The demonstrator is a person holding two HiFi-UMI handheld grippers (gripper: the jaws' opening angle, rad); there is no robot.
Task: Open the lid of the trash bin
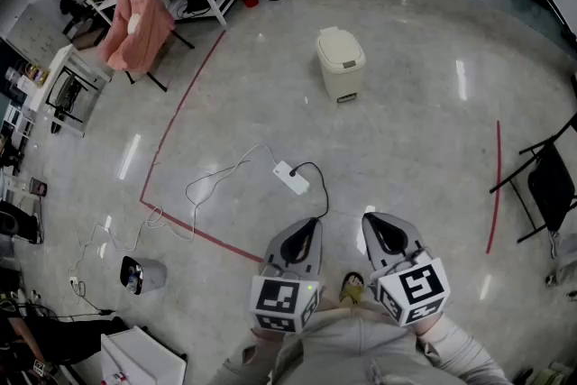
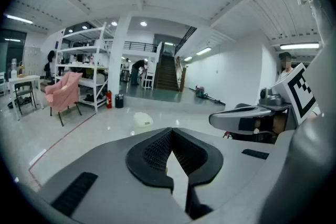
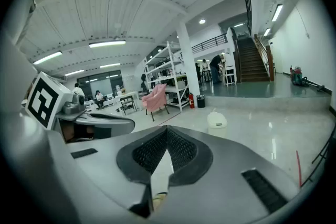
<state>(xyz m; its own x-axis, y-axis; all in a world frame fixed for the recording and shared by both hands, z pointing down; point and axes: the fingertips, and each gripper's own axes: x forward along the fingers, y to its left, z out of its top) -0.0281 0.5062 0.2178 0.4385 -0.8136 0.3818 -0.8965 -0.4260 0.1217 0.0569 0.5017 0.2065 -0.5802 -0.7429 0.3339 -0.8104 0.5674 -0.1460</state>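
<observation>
Trash bin [image 1: 341,66], lid [image 1: 340,45] down, well ahead, centred between both grippers; left gripper [image 1: 305,230] and right gripper [image 1: 379,228] clenched, empty. Neither clearly nearer.

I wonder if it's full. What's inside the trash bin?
The trash bin has its lid shut, so only its pale outside shows. Whatever is inside is covered, so I cannot tell if it is full or empty.
</observation>
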